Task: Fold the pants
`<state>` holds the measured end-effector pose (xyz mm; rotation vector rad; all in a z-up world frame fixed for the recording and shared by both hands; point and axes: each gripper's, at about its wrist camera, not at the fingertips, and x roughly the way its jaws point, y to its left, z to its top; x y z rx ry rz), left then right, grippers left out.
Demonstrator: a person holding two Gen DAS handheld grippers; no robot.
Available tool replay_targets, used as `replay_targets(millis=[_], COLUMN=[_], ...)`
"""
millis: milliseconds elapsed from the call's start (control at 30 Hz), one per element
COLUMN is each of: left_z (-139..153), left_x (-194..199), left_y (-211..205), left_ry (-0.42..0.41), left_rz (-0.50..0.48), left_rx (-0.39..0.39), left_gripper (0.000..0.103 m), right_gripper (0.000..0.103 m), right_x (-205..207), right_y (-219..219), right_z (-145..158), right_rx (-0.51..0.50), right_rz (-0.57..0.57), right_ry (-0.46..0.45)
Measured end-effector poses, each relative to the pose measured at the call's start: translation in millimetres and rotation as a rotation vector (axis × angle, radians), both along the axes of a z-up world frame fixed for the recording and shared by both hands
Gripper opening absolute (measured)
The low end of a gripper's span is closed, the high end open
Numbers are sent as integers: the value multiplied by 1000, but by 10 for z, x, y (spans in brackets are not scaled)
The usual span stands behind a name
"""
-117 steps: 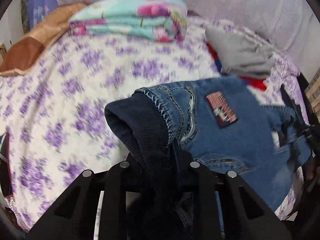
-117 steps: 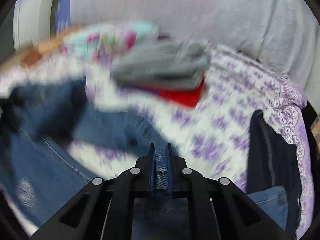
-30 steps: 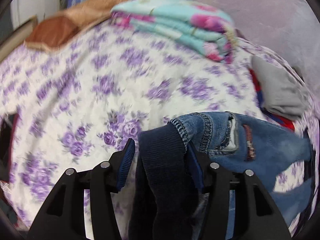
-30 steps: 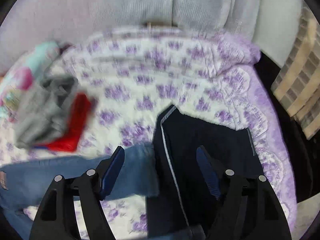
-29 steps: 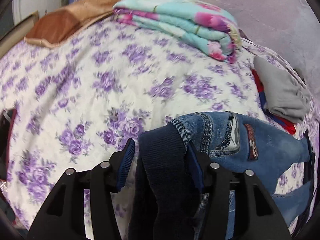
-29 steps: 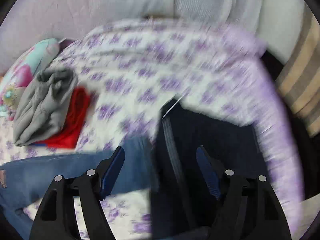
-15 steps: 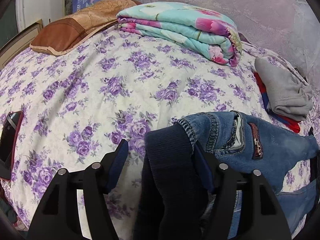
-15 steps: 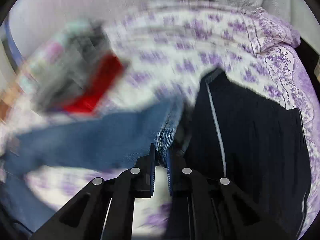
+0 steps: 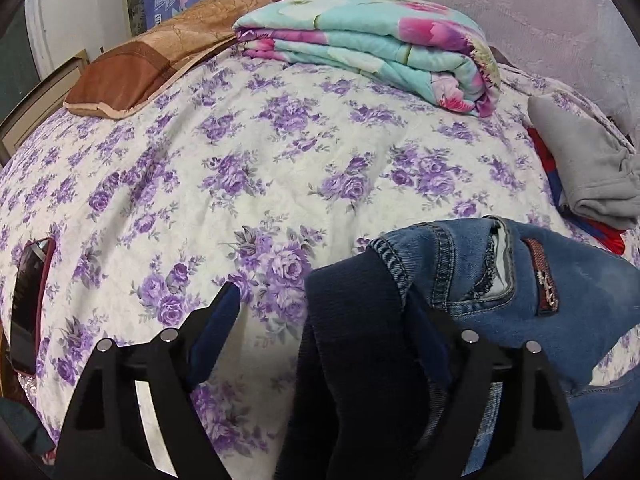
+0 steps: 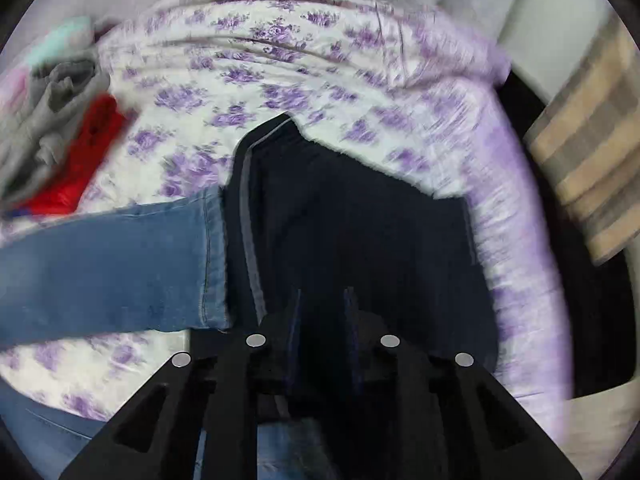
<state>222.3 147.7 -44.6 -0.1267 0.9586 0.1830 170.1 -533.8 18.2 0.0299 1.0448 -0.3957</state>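
The jeans [image 9: 580,292] lie on the bed at about four o'clock of the left wrist view: blue denim with a dark ribbed waistband [image 9: 352,340] bunched up at six o'clock, a pocket edge and a small reddish patch [image 9: 542,280] showing. In the right wrist view one denim leg [image 10: 108,272] stretches flat from nine o'clock toward the middle, its hem touching a folded dark garment [image 10: 360,220].

The left gripper [image 9: 324,320] stands spread and its jaws are opening; a second ago the pads pressed the waistband, now the left pad is clear of it and the cloth leans at the right one. The right gripper [image 10: 322,312] has its jaws narrowly apart and opening; half a second ago it pinched the denim hem, now only dark cloth shows behind the gap, and I cannot tell whether it touches.

The bedspread [image 9: 240,160] is cream with purple roses. A phone [image 9: 26,304] lies at nine o'clock, a brown pillow [image 9: 132,76] at eleven, a folded turquoise floral quilt [image 9: 372,40] at twelve, and a grey garment [image 9: 584,172] over a red one [image 9: 600,228] at two. A pale curtain [image 9: 520,0] hangs behind.
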Motion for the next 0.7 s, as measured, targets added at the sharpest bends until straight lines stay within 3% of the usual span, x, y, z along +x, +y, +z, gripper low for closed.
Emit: replay_targets(millis=[33, 100, 200, 233, 267, 300, 333, 433, 500, 567, 600, 700], left_z=[15, 57, 121, 105, 40, -53, -103, 23, 168, 337, 426, 569], left_x=[-20, -71, -124, -114, -77, -35, -13, -127, -284, -515, -668, -1095], left_y=[-12, -62, -141, -183, -223, -239, -232, -126, -48, 25, 79, 213], left_ry=[-5, -13, -35, -34, -3, 42, 60, 7, -20, -51, -71, -89], left_rz=[-7, -27, -62, -69, -61, -58, -55, -48, -73, -73, -78, -102], left_rx=[10, 42, 59, 97, 147, 161, 149, 87, 30, 31, 24, -35], left_gripper=[80, 80, 79, 79, 79, 82, 82, 82, 82, 81, 81, 83], right_gripper=[28, 54, 54, 51, 41, 43, 44, 45, 54, 66, 72, 73], right_x=[-49, -143, -129, -74, 51, 165, 211, 57, -177, -521, -689, -1087], right_y=[-20, 47, 217, 296, 380, 405, 418, 491, 532, 555, 561, 596], right_z=[-13, 20, 24, -37, -254, -453, -557, -249, -12, 190, 250, 215], right_rx=[66, 175, 169, 149, 62, 9, -4, -6, 26, 78, 98, 145], right_rz=[10, 84, 144, 173, 167, 148, 128, 102, 106, 113, 112, 111], right_ry=[-40, -134, -191, -166, -35, 68, 85, -53, -154, -245, -276, -299])
